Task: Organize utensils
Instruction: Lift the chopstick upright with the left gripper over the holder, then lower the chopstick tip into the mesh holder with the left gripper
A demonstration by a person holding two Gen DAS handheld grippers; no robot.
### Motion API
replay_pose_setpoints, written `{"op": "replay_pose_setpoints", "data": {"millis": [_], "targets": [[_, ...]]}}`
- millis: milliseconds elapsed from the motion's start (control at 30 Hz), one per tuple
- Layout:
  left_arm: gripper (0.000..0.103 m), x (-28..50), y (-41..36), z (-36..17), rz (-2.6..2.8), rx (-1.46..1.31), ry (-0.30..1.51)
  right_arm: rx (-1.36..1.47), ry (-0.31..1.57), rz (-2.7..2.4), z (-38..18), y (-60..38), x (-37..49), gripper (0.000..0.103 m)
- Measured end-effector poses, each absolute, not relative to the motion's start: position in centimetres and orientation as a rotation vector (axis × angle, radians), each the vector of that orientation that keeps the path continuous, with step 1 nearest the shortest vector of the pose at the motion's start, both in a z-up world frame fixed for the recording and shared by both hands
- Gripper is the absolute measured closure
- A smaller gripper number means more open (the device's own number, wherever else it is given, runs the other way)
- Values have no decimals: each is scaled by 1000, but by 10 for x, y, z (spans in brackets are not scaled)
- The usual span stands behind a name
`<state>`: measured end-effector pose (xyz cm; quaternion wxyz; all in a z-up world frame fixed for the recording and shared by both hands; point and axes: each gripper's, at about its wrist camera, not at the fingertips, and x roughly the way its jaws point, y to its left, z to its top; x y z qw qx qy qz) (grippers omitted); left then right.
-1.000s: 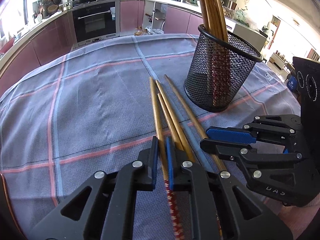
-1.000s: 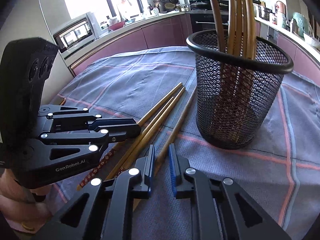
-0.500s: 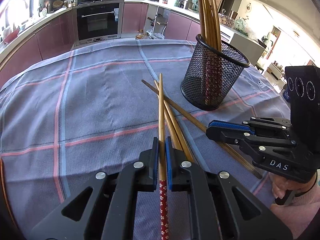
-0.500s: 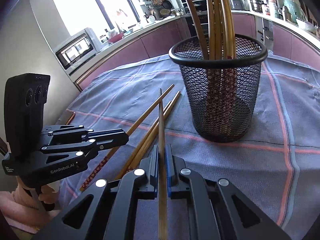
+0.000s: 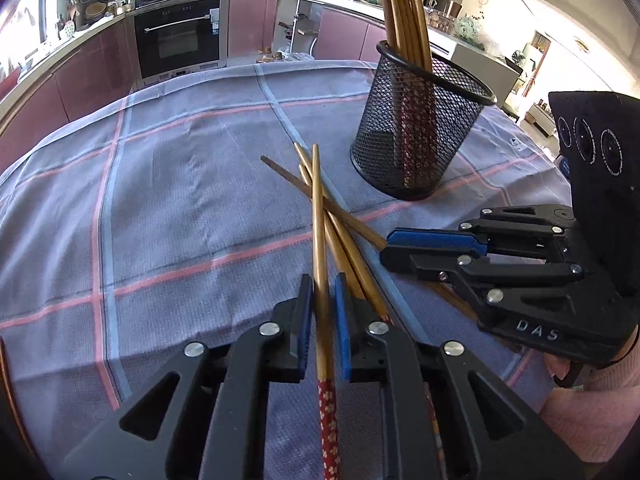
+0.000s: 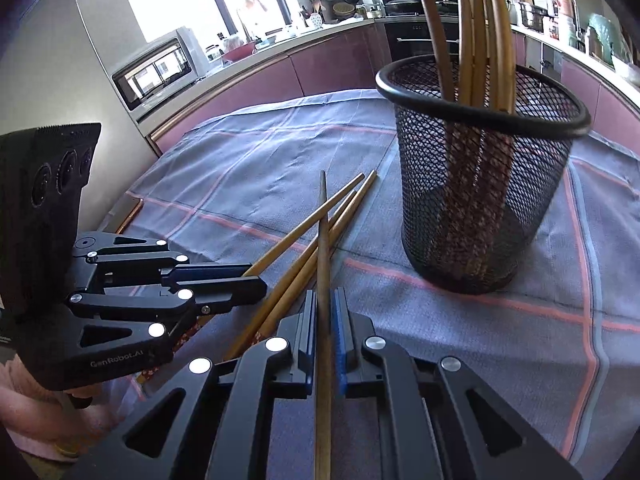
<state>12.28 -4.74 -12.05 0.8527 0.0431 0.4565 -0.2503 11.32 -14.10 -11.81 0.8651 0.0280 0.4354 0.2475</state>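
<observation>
A black mesh cup (image 5: 420,128) stands on the checked cloth with several chopsticks upright in it; it also shows in the right wrist view (image 6: 480,184). My left gripper (image 5: 323,296) is shut on a bamboo chopstick (image 5: 318,220) with a red patterned end, lifted above two loose chopsticks (image 5: 348,248) on the cloth. My right gripper (image 6: 325,312) is shut on another chopstick (image 6: 323,240), pointing forward left of the cup. Each gripper shows in the other's view, the right one (image 5: 404,248) and the left one (image 6: 240,280).
The grey-blue cloth (image 5: 180,200) with pink lines covers the round table. Kitchen cabinets and an oven (image 5: 178,36) stand behind, and a microwave (image 6: 156,72) at the left. The table edge lies close behind my grippers.
Both grippers closed on a chopstick each and lifted them off the cloth. The right gripper's chopstick now points forward rather than lying with the others.
</observation>
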Motion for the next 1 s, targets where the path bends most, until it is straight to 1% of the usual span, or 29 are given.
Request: {"op": "replay_pose_setpoints", "data": {"millis": [67,200,233,300,467,1000], "targets": [[87,130,-49,-121,-536,90,967,50,914,521,-119,-139,119,94],[89,140,-51,-122,-545,82,975,49,916,532,-119,-141,123,95],[90,141,-51,-122,-543,81,975,51,916,534,-119,-142,123,97],[95,142,-51,-122,-536,79,975,54,908,530,-118,-145,122,97],[96,137,-49,-111,-541,59,950,82,863,546,-107,-158,114,97],[96,92,-37,-20,-667,-14,732,160,643,543,-42,-210,74,97]]}}
